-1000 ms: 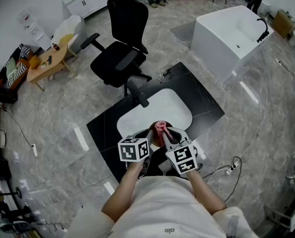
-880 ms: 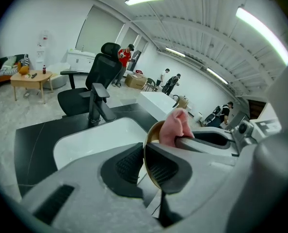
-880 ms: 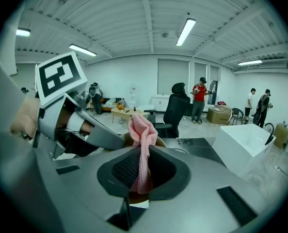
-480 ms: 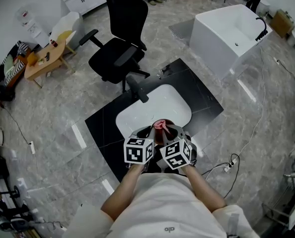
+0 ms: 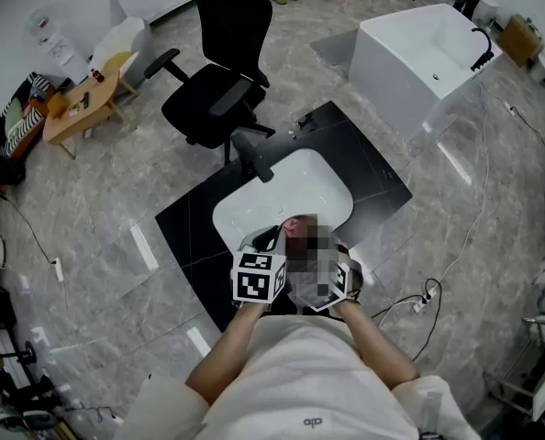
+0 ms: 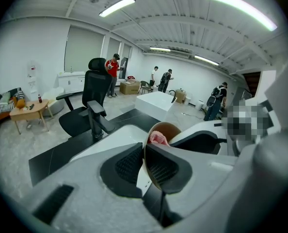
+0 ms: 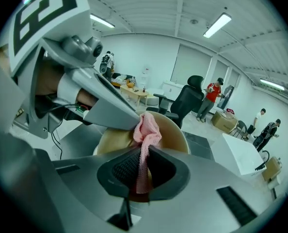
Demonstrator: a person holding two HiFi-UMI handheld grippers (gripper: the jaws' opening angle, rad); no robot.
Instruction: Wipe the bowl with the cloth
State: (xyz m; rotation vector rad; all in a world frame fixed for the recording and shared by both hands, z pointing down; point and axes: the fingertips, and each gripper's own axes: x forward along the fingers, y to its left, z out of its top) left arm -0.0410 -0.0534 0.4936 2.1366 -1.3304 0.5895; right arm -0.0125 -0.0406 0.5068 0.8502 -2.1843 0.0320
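Above the near edge of the white sink (image 5: pixel 282 195), I hold the tan bowl (image 6: pixel 166 129) by its rim, with the left gripper (image 6: pixel 145 152) closed to a narrow gap on the thin wall and the bowl's mouth turned toward the right gripper (image 7: pixel 143 171). The right gripper's jaws pinch a pink cloth (image 7: pixel 147 130), whose bunched upper end lies inside the bowl, just beside the left gripper's tip.

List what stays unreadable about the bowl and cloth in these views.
- Left gripper view: the jaws hide the lower half of the bowl.
- Right gripper view: the cloth and jaws cover the bowl's bottom.
- Head view: a mosaic patch covers the bowl and most of the right gripper.
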